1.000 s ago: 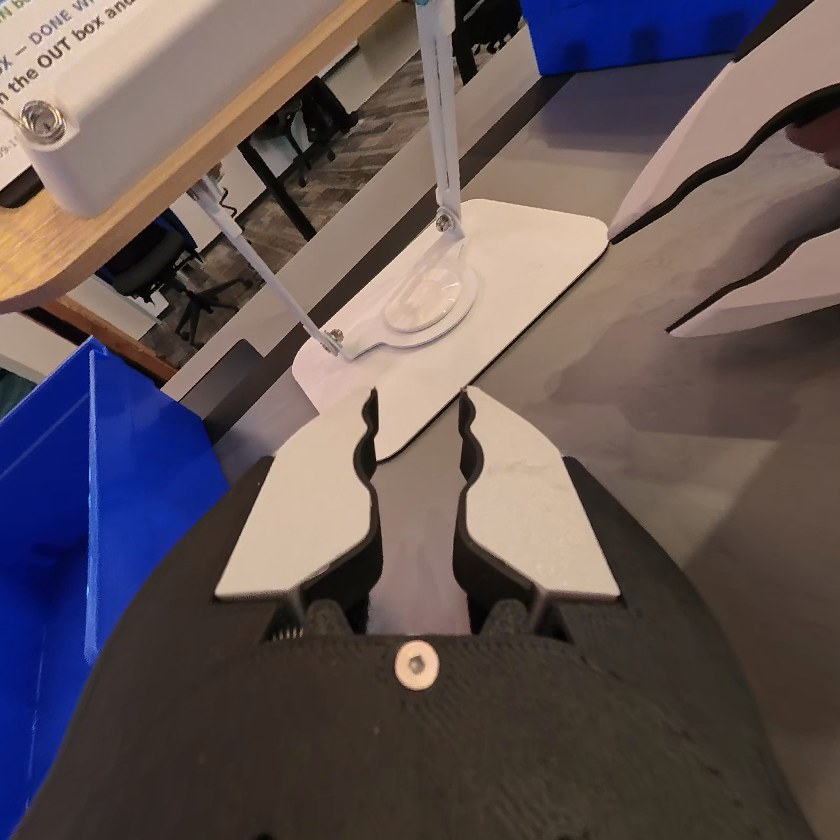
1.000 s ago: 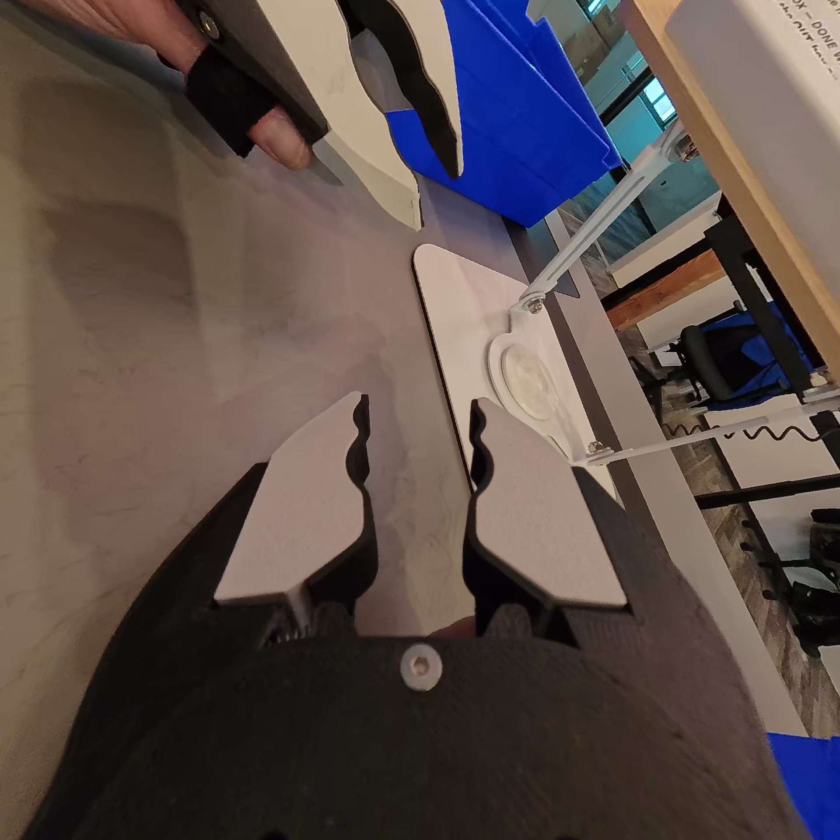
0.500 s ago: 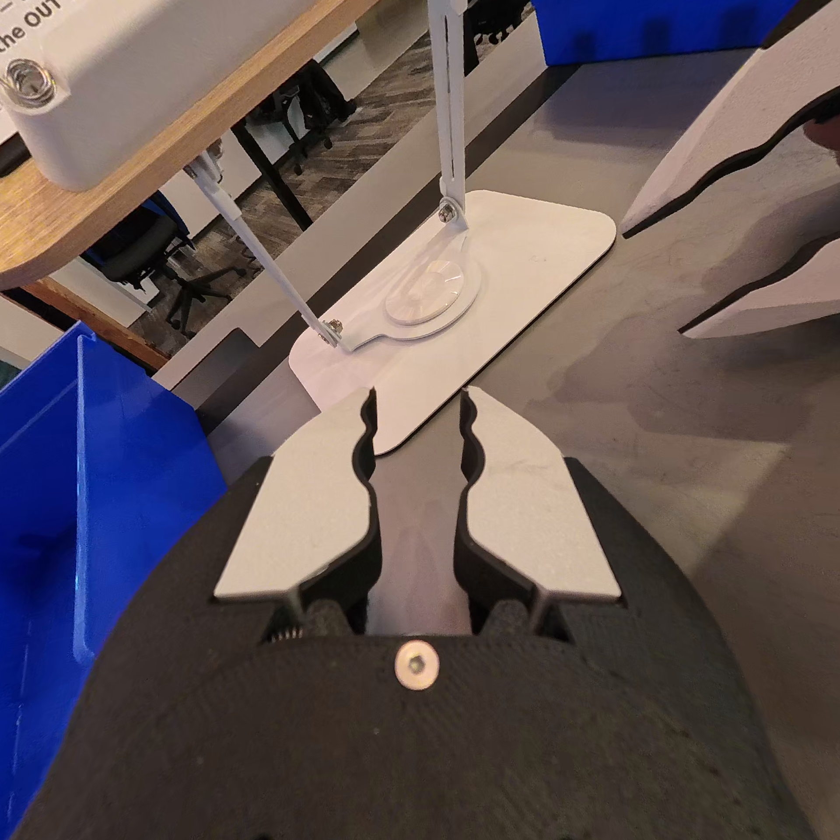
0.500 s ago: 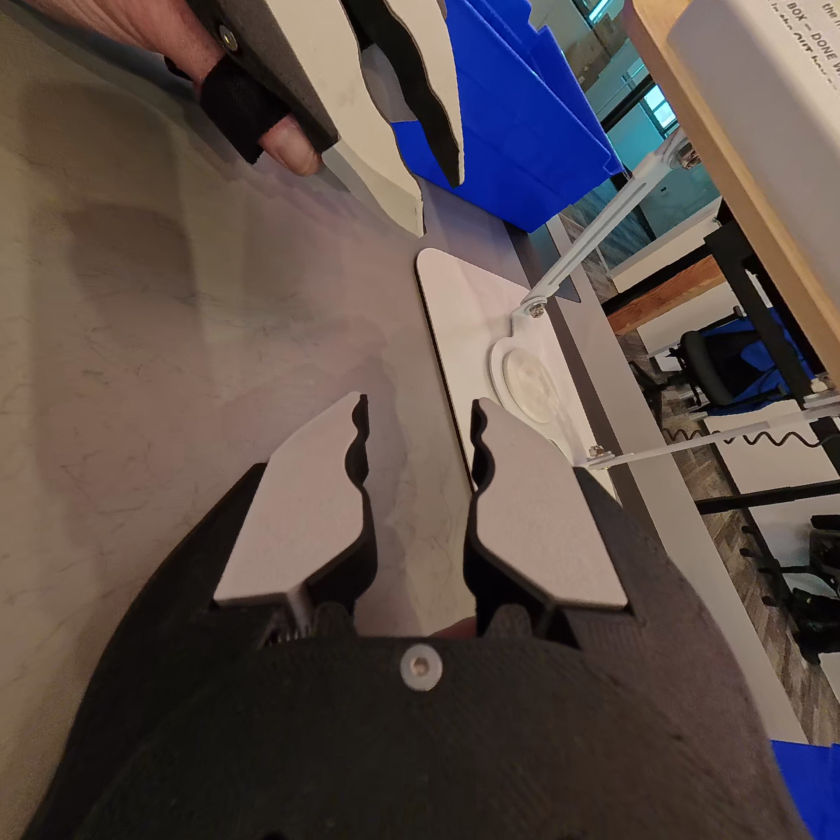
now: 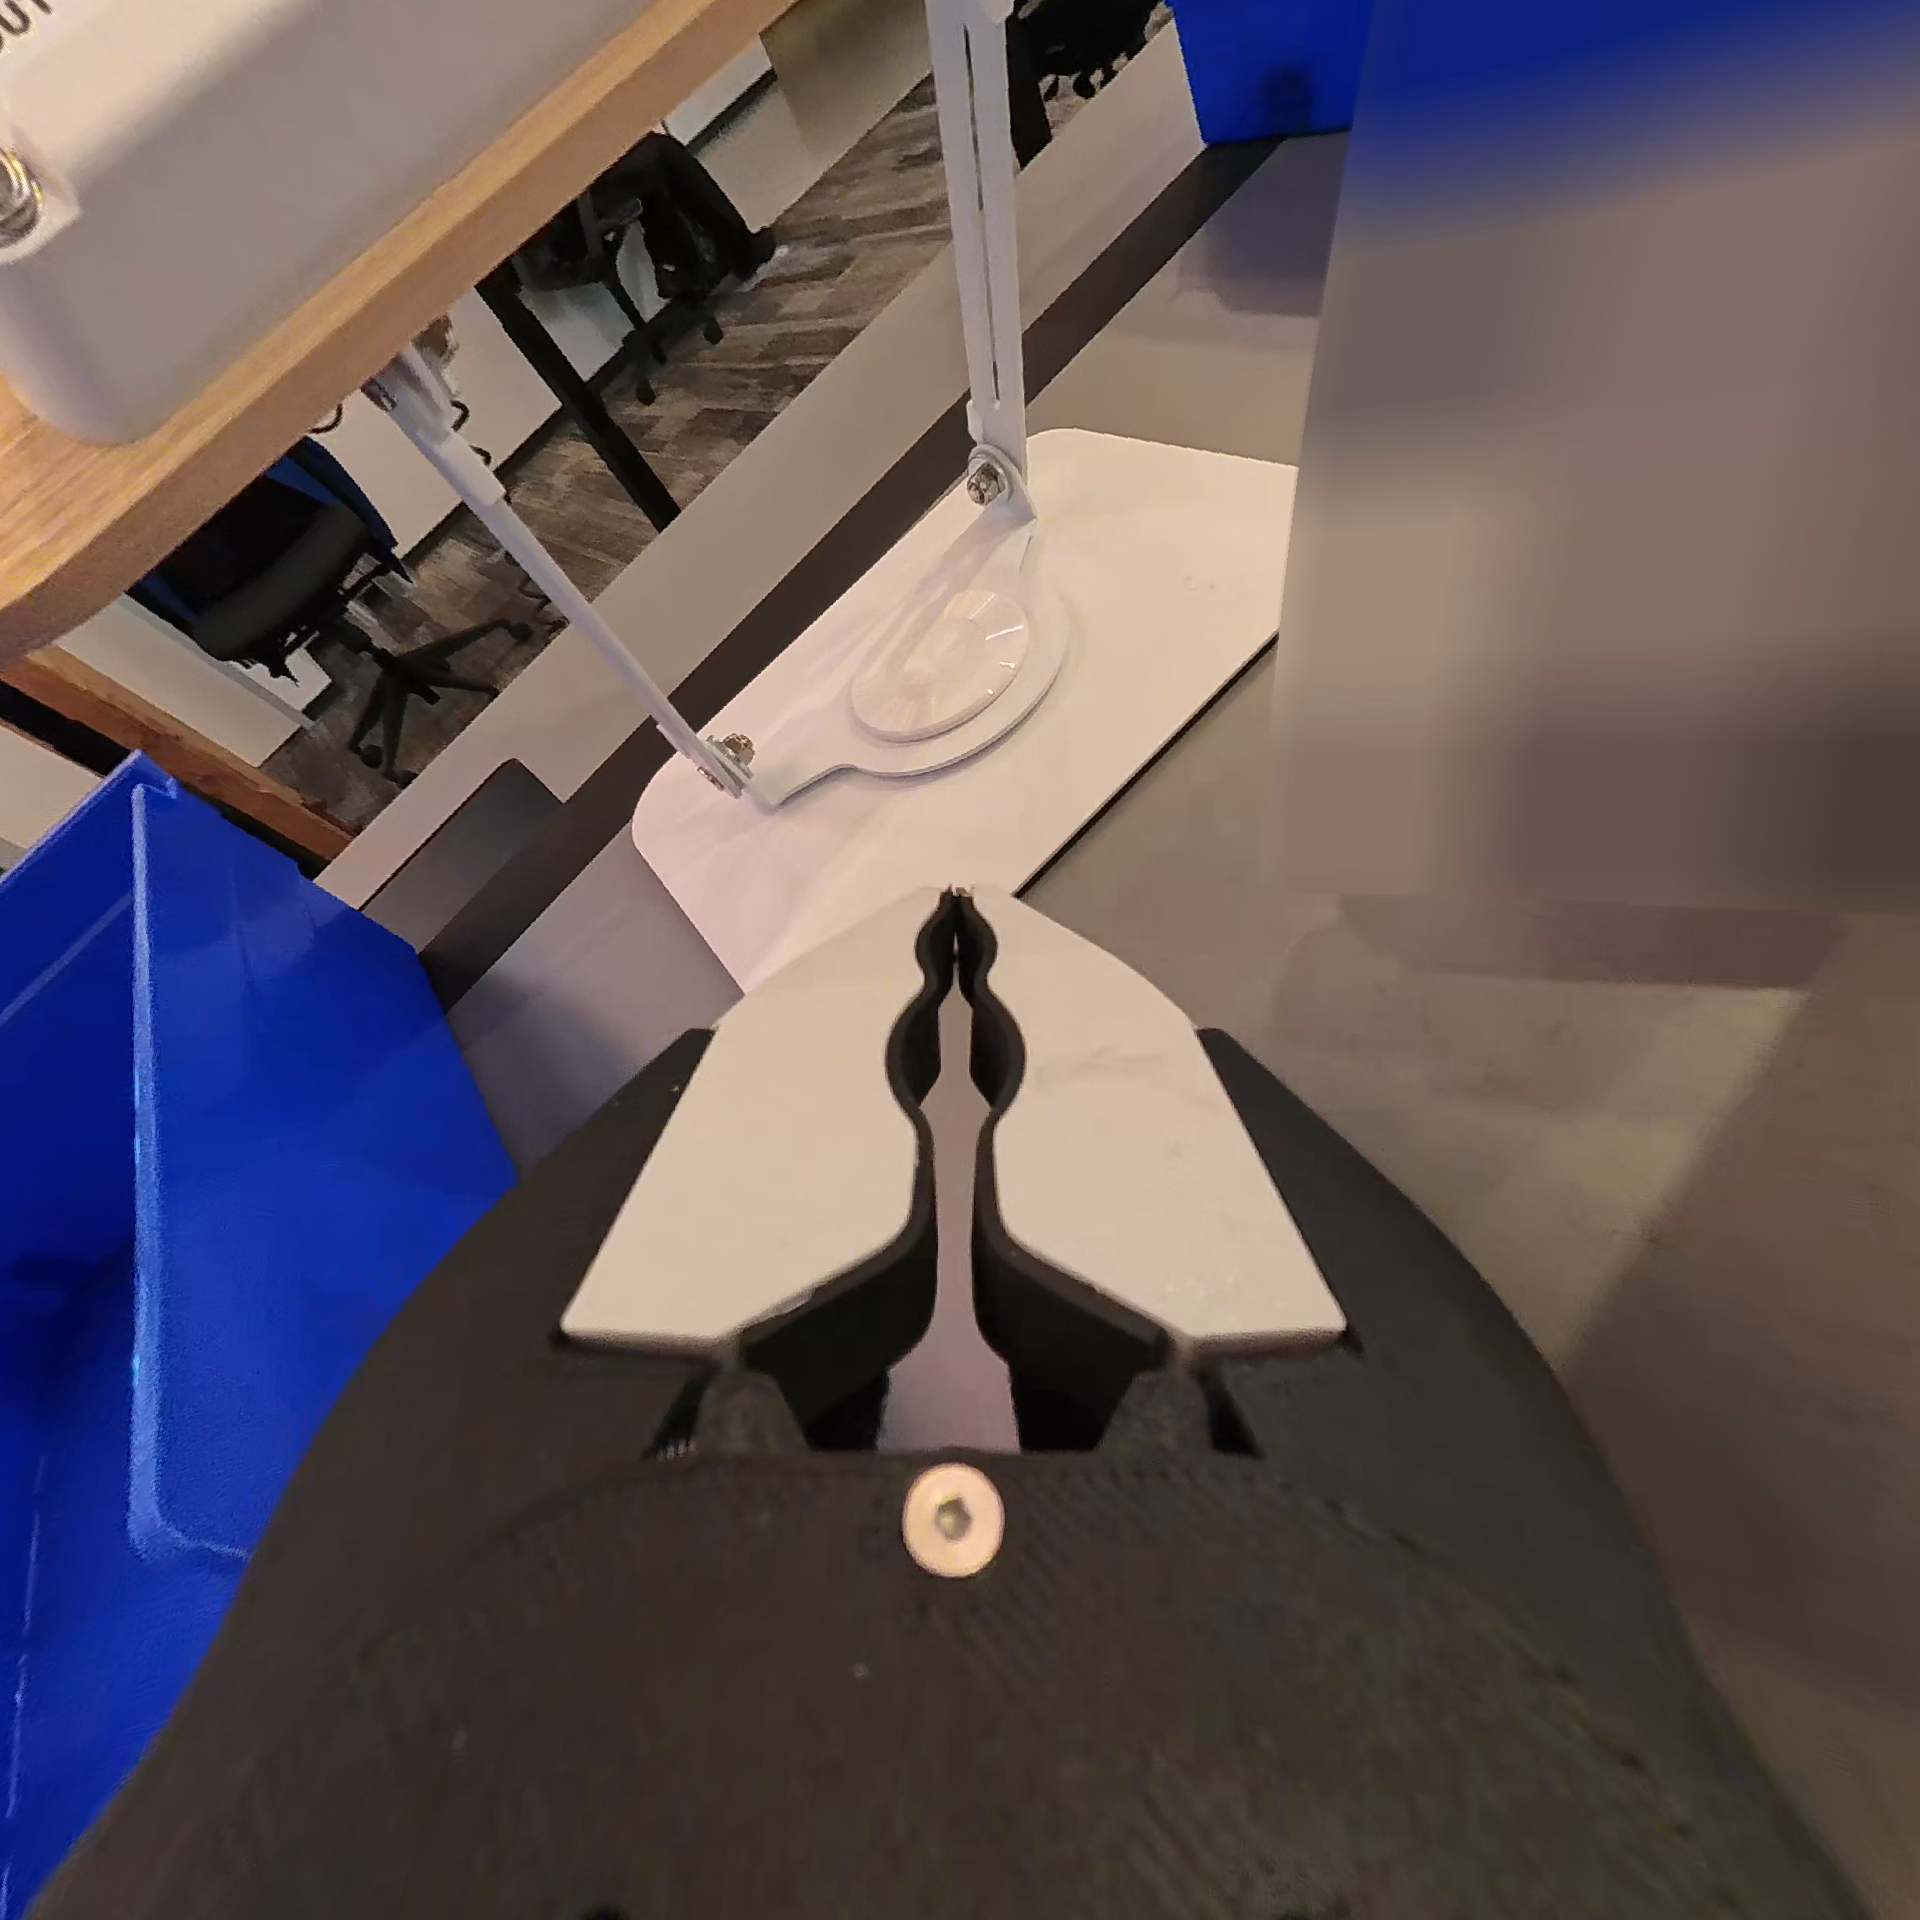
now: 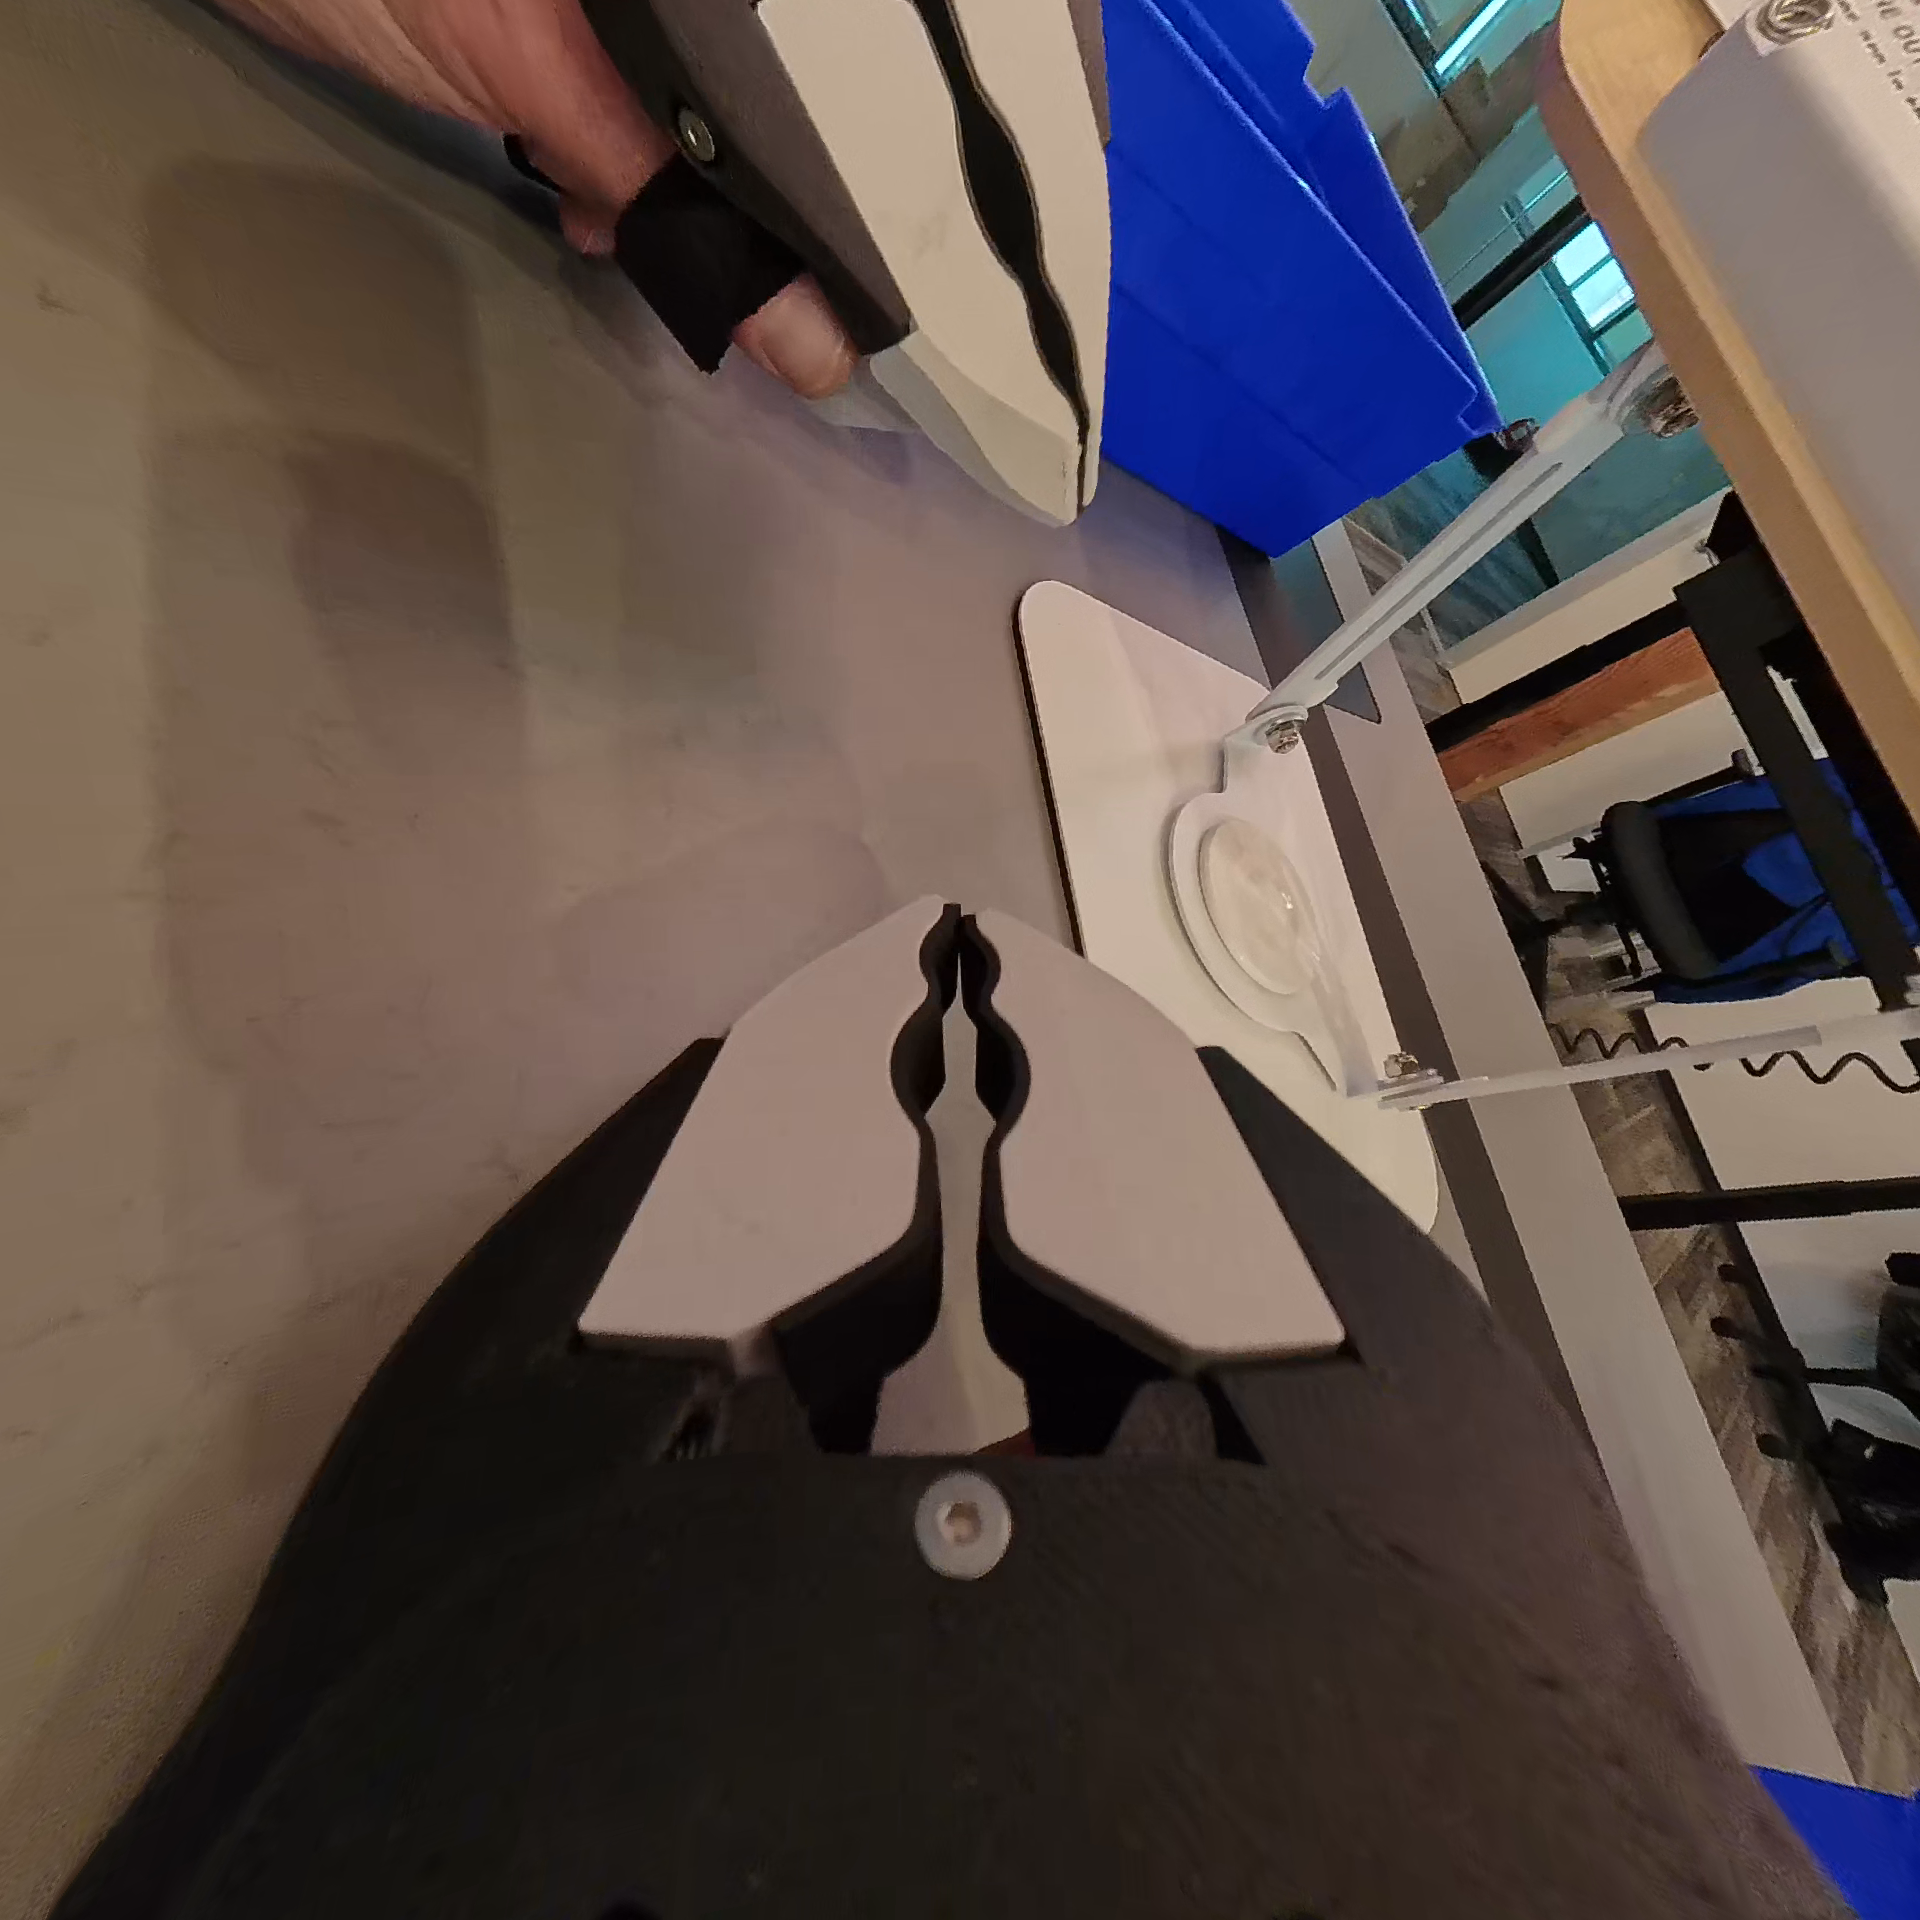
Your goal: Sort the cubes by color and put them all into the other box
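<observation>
Grey desk (image 6: 436,790) carries a white stand base (image 5: 1091,727) at its far edge. Left gripper (image 5: 958,896) and right gripper (image 6: 956,914) both clenched, empty. Blue box (image 5: 208,1143) is cropped; no cubes are visible.

Open-plan office fitted out as a data-collection workstation.

Beyond the far edge of the grey surface (image 5: 1714,1143) lies herringbone wood-look flooring (image 5: 831,208), with black wheeled office chairs (image 5: 312,613) drawn up at wood-topped desks on black legs (image 6: 1766,665), and a coiled cable (image 6: 1787,1070) hanging by one of them. On the surface itself, blue plastic storage bins (image 5: 208,1195) stand at the edges, and a white stand base (image 5: 1143,623) with slim white arms sits near the far edge, carrying a white box (image 5: 260,208) overhead.
</observation>
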Action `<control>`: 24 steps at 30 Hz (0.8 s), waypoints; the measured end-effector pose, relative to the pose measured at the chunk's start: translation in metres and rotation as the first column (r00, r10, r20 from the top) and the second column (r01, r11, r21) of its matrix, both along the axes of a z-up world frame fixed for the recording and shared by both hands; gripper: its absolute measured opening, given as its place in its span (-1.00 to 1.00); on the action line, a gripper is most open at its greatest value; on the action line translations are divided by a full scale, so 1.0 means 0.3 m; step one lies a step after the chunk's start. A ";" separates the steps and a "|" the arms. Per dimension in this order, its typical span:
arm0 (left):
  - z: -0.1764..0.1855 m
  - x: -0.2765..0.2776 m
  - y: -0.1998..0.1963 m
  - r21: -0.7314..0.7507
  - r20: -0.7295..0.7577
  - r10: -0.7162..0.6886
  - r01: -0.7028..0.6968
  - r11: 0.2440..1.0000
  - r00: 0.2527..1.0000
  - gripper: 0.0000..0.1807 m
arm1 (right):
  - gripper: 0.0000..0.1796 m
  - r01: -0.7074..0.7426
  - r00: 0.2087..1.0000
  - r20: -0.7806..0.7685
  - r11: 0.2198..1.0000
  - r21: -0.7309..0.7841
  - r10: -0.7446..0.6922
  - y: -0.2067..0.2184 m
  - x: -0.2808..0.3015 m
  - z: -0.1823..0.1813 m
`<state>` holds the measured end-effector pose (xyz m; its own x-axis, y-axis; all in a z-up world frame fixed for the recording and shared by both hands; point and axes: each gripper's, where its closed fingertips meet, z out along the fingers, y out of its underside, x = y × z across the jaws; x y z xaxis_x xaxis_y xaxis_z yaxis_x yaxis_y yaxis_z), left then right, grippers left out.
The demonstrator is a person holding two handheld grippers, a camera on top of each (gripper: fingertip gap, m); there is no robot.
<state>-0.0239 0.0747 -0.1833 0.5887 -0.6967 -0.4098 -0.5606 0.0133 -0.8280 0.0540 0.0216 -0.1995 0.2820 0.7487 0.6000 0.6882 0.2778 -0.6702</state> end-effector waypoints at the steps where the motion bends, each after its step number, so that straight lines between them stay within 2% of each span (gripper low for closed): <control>1: 0.005 0.001 -0.001 0.006 0.002 -0.002 0.002 1.000 1.000 -1.00 | -1.00 0.000 1.000 0.001 1.000 -0.004 0.000 0.001 0.000 -0.002; 19: -0.010 0.015 -0.015 -0.014 -0.005 -0.036 0.036 0.999 0.999 -0.98 | -0.89 -0.001 1.000 0.015 1.000 -0.024 0.001 0.004 0.000 -0.021; 24: -0.010 0.017 -0.015 -0.016 -0.001 -0.038 0.038 0.999 0.999 -0.92 | -0.85 -0.001 1.000 0.011 1.000 -0.025 0.001 0.004 -0.001 -0.020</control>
